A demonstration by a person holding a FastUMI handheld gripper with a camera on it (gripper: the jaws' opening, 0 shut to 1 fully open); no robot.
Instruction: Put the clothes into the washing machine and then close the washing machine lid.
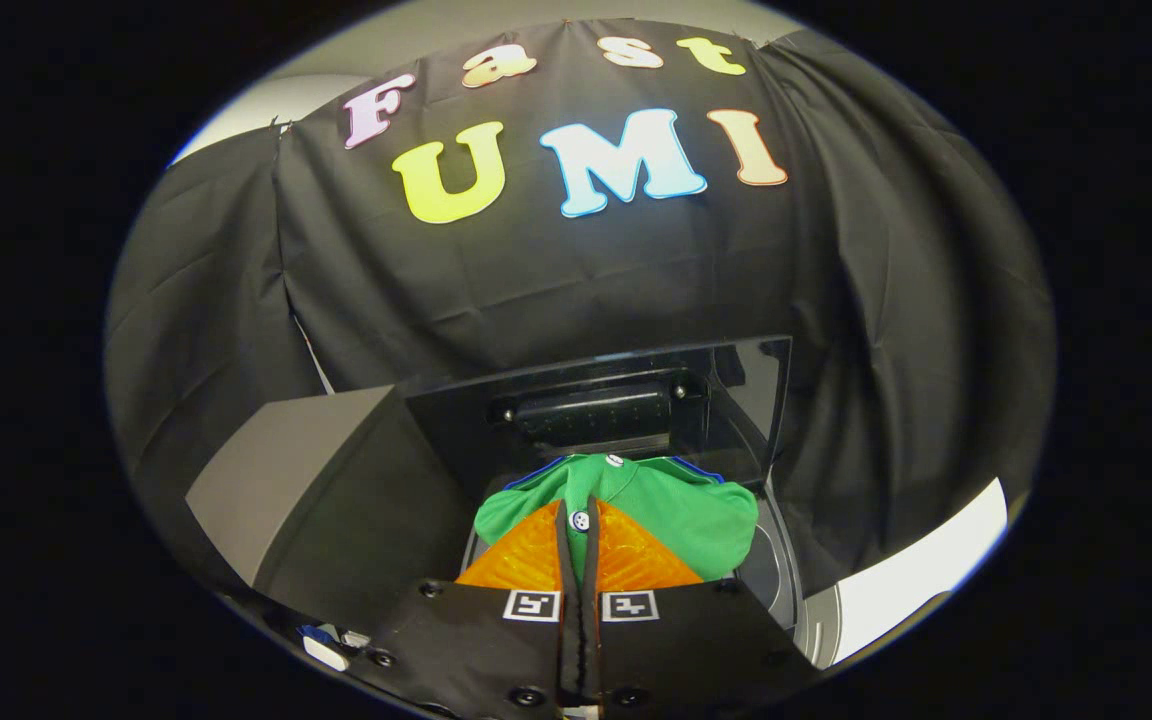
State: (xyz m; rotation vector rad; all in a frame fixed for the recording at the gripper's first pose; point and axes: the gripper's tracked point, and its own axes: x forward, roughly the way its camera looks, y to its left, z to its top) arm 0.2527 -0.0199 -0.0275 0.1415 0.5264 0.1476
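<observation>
A green garment (666,510) with white buttons and a blue-trimmed collar hangs bunched just ahead of my fingers. My gripper (578,520) is shut on the green garment, a thin fold of the cloth pinched between both fingers. Below and beyond the cloth lies the washing machine (771,570) with its round opening partly hidden by the garment. The machine's dark glossy lid (636,400) stands raised upright behind the opening, its hinge bar facing me.
A grey panel (286,470) of the machine's housing slopes away to the left of the opening. Black cloth walls close in behind and on both sides. A pale surface (926,580) shows to the right of the machine.
</observation>
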